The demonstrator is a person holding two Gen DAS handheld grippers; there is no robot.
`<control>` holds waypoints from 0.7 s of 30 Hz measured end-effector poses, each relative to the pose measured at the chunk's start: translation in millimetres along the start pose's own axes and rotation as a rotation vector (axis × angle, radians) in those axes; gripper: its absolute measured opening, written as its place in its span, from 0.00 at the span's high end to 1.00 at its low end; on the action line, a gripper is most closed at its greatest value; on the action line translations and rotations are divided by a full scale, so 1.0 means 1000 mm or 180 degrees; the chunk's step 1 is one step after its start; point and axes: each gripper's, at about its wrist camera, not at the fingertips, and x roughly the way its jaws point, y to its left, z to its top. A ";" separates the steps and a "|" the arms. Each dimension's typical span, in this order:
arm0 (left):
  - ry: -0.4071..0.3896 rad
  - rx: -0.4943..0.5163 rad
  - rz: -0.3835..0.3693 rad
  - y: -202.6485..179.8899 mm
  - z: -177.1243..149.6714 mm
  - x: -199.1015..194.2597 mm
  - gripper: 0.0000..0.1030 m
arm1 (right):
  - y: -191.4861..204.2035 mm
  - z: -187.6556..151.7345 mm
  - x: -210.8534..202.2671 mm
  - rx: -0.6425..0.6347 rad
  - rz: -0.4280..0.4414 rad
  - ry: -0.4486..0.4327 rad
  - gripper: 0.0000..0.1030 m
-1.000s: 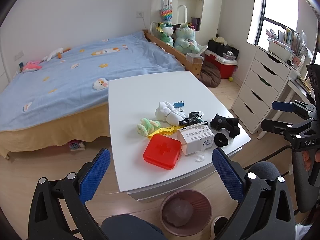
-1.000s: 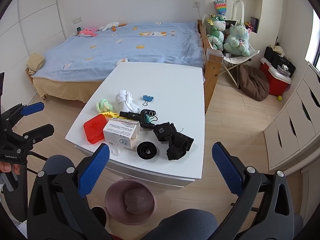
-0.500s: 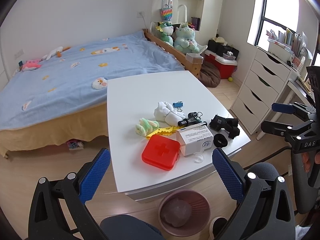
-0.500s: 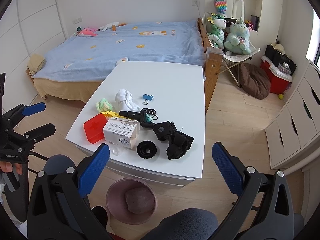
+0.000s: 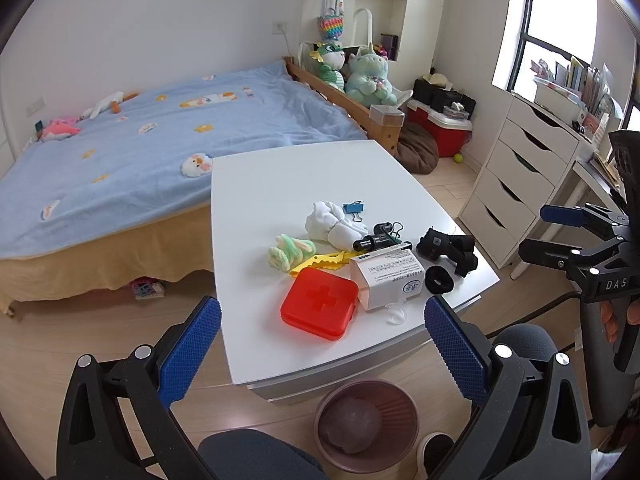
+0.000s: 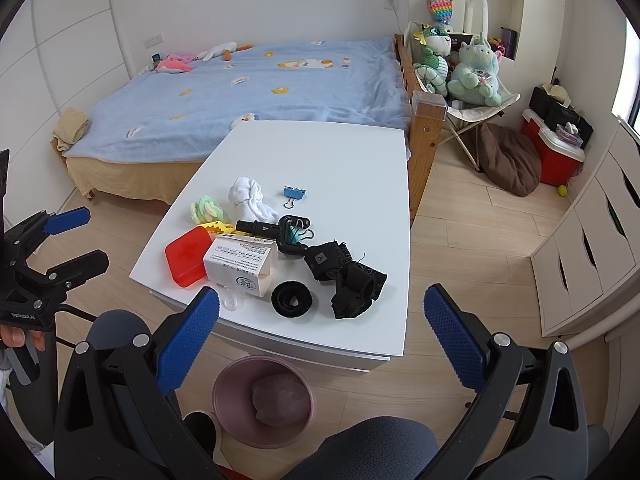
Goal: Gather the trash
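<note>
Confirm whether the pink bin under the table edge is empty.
No: in the right wrist view the pink bin on the floor by the white table already holds a crumpled pale wad.

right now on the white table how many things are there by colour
Black: 3, a ring, a crumpled cloth, a tool with a hook
White: 2, a box, a cloth
Red: 1, a case
Blue: 1, a binder clip
Green: 1, a yarn bundle
Yellow: 1, a toothed strip
Clear: 1, a plastic bit
Total: 10
</note>
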 end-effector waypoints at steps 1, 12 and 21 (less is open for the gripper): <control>0.0000 0.0001 0.0001 0.000 0.000 0.000 0.05 | 0.000 0.000 0.000 -0.0001 -0.0002 -0.0001 0.03; 0.0009 0.0003 -0.0003 -0.001 0.000 0.001 0.05 | -0.003 0.002 0.001 0.0002 -0.0015 0.0006 0.03; 0.0004 0.0010 0.0000 0.001 0.001 0.003 0.05 | -0.009 0.014 0.008 -0.0089 0.0033 0.0127 0.03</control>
